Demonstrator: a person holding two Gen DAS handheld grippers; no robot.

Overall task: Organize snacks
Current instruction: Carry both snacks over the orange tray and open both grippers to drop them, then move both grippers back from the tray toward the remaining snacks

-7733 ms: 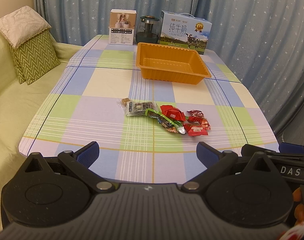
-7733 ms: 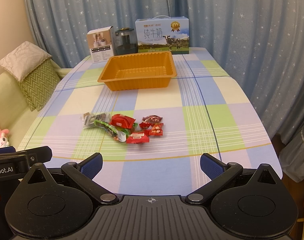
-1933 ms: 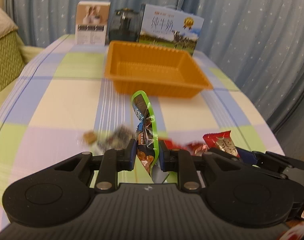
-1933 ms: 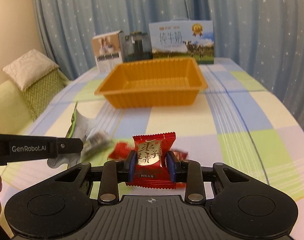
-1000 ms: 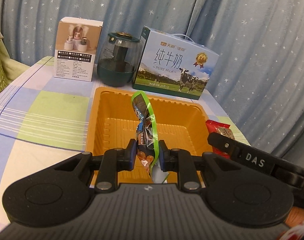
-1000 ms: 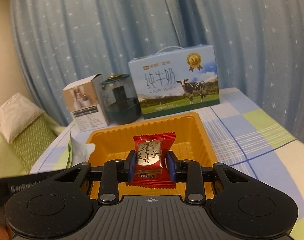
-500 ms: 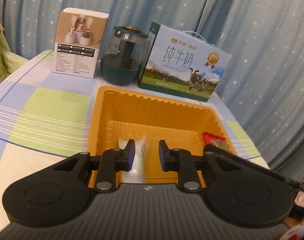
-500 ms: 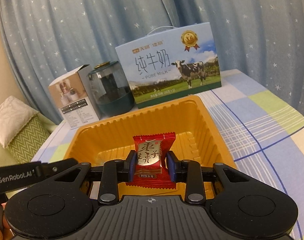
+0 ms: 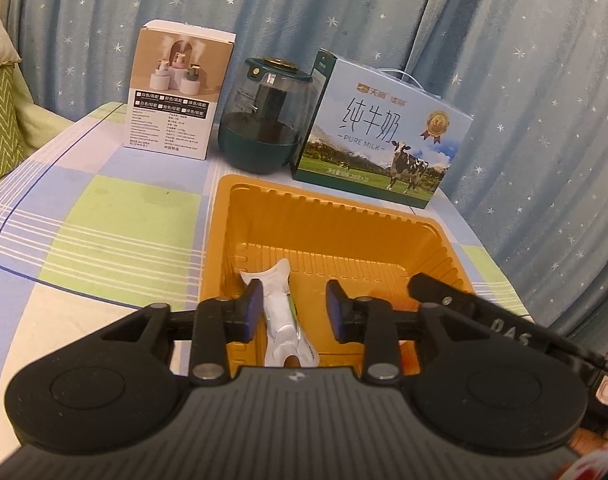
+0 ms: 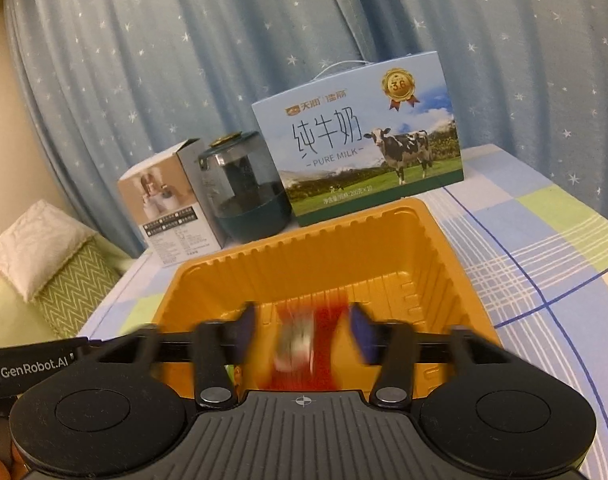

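Note:
The orange tray fills the middle of both wrist views. Over its near edge my left gripper has its jaws opening; the green-edged snack pouch lies free in the tray between the pads, silver side up, touching neither. My right gripper also hangs over the tray with its jaws opening. The red candy packet is a blur falling between its pads, out of their grip. The right gripper's side shows at the right of the left wrist view.
Behind the tray stand a white product box, a dark green jar and a milk carton box. The checked tablecloth spreads left; a sofa with a zigzag cushion lies beyond. Starred curtains hang behind.
Both grippers came over the tray and opened. The pouch dropped from the left gripper into the tray; the red packet has just slipped out of the right gripper's pads.

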